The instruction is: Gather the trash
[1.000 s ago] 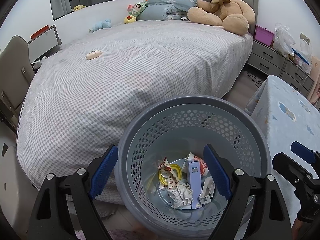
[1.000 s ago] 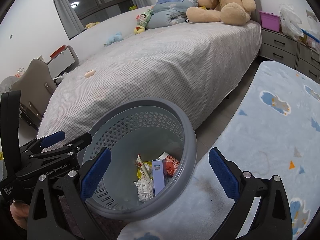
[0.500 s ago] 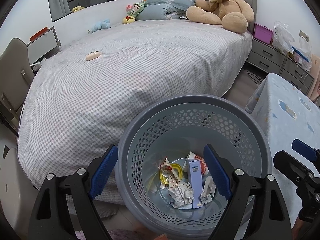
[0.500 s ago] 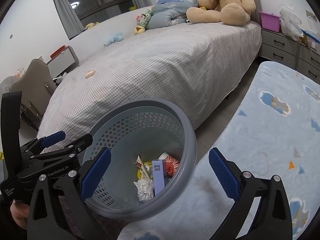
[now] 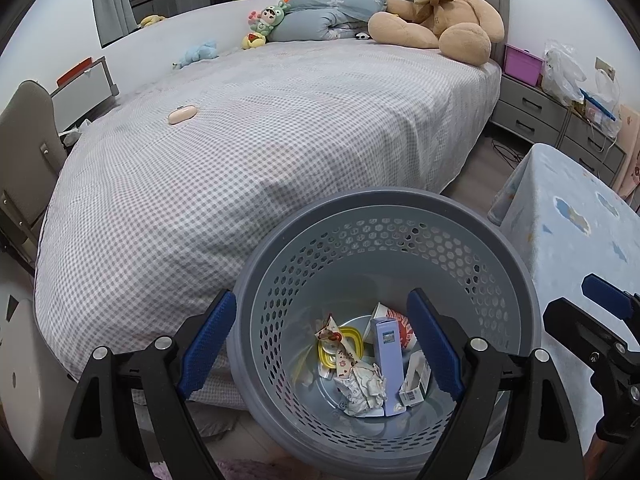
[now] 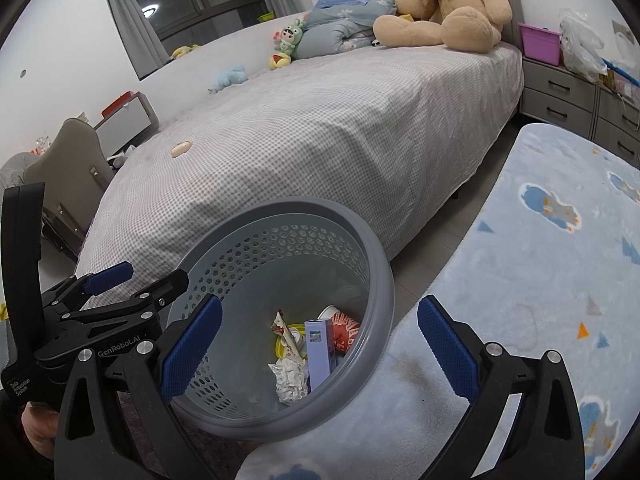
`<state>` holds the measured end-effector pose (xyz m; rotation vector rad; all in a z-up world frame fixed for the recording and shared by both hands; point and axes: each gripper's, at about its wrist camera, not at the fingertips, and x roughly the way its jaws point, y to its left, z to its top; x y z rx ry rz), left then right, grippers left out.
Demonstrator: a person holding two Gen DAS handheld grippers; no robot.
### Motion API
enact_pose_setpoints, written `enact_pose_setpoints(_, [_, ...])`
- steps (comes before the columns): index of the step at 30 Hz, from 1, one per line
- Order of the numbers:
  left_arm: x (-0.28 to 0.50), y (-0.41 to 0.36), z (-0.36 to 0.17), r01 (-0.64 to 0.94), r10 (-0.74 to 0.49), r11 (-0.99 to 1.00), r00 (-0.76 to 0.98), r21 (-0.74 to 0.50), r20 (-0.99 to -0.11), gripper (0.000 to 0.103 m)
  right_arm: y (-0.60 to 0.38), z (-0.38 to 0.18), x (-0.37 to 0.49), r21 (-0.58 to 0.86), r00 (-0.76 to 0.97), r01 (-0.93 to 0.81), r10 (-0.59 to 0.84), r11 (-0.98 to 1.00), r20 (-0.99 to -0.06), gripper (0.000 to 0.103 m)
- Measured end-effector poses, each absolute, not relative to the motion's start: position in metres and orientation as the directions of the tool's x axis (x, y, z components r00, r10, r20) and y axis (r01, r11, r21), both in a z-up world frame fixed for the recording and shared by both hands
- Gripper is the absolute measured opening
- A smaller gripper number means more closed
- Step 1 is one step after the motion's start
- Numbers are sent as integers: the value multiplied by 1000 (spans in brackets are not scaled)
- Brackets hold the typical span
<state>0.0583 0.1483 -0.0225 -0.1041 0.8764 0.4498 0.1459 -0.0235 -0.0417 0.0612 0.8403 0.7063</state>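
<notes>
Beside bed (image 5: 280,152), basket (image 5: 384,208) trash (image 5: 360,376) partly hidden, both jaws wide, empty.

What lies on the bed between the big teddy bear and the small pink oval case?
Only bare checked bedsheet, seen in both wrist views.

The floor (image 6: 436,248) carries a grey perforated bin (image 5: 384,216) and a light blue rug (image 6: 560,264) beside the bed (image 5: 280,128), whose checked cover bears a teddy bear (image 5: 440,12), folded bedding (image 5: 324,20), small soft toys (image 5: 264,24) and a pink case (image 5: 183,114)
</notes>
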Motion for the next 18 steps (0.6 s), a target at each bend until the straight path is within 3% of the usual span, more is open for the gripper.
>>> enact_pose_setpoints(18, [58, 148, -25, -418, 331, 904, 554, 89, -764, 83, -23, -40, 145, 317, 456, -551, 596, 772, -660, 97])
